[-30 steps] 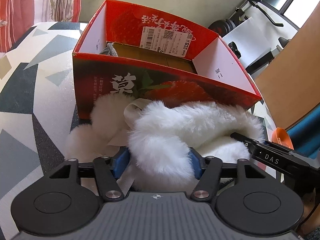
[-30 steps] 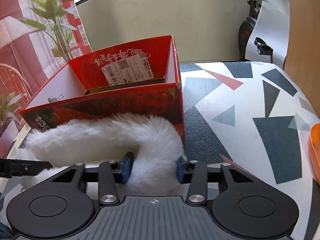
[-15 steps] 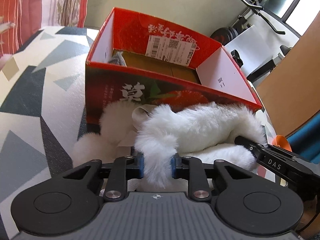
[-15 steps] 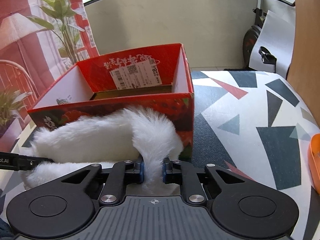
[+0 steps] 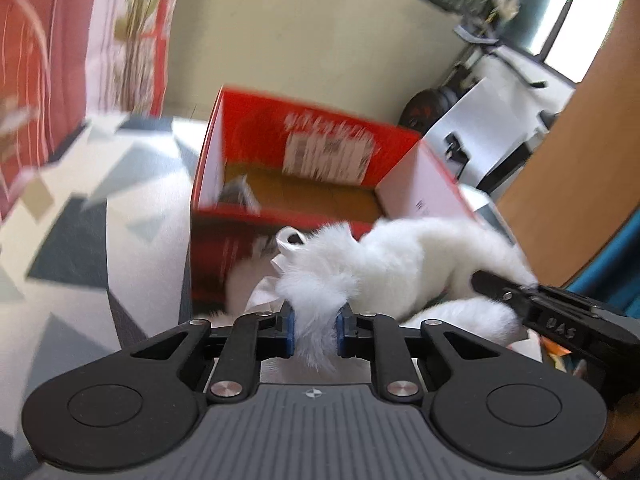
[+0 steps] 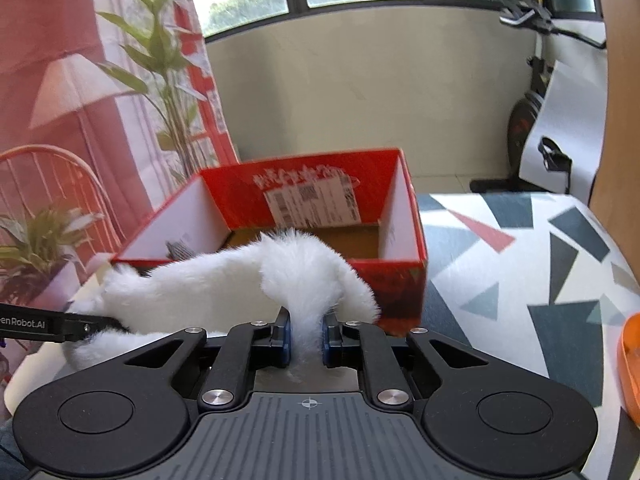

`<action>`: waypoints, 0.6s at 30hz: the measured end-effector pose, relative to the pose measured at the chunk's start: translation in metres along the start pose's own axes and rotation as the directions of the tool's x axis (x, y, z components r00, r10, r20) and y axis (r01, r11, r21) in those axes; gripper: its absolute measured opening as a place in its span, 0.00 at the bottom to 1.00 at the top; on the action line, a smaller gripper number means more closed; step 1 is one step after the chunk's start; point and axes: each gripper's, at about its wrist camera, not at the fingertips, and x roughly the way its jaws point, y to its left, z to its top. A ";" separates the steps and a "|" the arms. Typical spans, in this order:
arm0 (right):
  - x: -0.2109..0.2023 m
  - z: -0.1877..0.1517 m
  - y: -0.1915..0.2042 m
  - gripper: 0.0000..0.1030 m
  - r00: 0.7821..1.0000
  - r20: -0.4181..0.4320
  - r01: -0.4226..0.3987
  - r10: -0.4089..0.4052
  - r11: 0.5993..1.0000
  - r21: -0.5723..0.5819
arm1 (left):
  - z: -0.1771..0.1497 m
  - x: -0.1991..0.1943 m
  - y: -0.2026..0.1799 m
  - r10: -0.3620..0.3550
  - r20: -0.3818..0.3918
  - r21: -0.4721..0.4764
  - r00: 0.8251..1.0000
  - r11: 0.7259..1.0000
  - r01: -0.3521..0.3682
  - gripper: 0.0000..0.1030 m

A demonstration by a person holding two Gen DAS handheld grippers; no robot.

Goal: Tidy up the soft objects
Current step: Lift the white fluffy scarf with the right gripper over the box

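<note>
A long white fluffy soft thing (image 5: 400, 264) hangs lifted off the patterned tablecloth, in front of the open red cardboard box (image 5: 248, 128). My left gripper (image 5: 315, 330) pinches one end of it, its jaws still closing with the fur squeezed between the blue pads. My right gripper (image 6: 306, 334) is shut on the other end of the fluffy thing (image 6: 224, 284), which arches up before the box (image 6: 404, 276). Each view shows a black finger of the other gripper (image 5: 560, 312) (image 6: 60, 326) at its edge. A small grey item (image 5: 236, 194) lies in a corner inside the box.
The tablecloth (image 6: 520, 280) with its grey and red triangles spreads to the right of the box. An orange object (image 6: 630, 360) sits at the right edge. An exercise bike (image 6: 536, 100), a potted plant (image 6: 160, 60) and a wooden panel (image 5: 580, 160) stand beyond the table.
Both grippers have closed on the ends of the fluffy thing and risen, lifting it off the cloth to about the height of the box's front rim. The views have tilted upward.
</note>
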 end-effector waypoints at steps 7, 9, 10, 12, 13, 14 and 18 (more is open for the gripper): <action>-0.017 0.020 0.016 0.11 0.997 0.077 -0.029 0.031 0.999 -0.027 | 0.015 -0.030 -0.008 -0.025 0.114 0.061 0.993 0.998 0.018 0.17; -0.021 0.026 0.021 0.11 0.994 0.099 -0.038 0.042 0.998 -0.047 | 0.019 -0.033 -0.008 -0.030 0.132 0.056 0.991 0.998 0.023 0.17; -0.023 0.029 0.023 0.11 0.993 0.108 -0.042 0.048 0.998 -0.055 | 0.021 -0.035 -0.008 -0.027 0.140 0.058 0.990 0.998 0.019 0.17; -0.025 0.038 0.027 0.11 0.991 0.121 -0.057 0.064 0.996 -0.063 | 0.025 -0.038 -0.007 -0.020 0.158 0.061 0.987 0.998 0.011 0.16; -0.025 0.041 0.029 0.11 0.990 0.126 -0.062 0.070 0.996 -0.066 | 0.029 -0.040 -0.006 -0.019 0.168 0.059 0.986 0.998 0.009 0.16; -0.025 0.046 0.031 0.11 0.989 0.131 -0.065 0.074 0.995 -0.071 | 0.032 -0.041 -0.006 -0.018 0.176 0.055 0.984 0.998 0.009 0.16; -0.020 0.063 0.035 0.11 0.987 0.136 -0.078 0.089 0.994 -0.083 | 0.050 -0.045 -0.005 -0.005 0.219 0.057 0.976 0.998 -0.007 0.16</action>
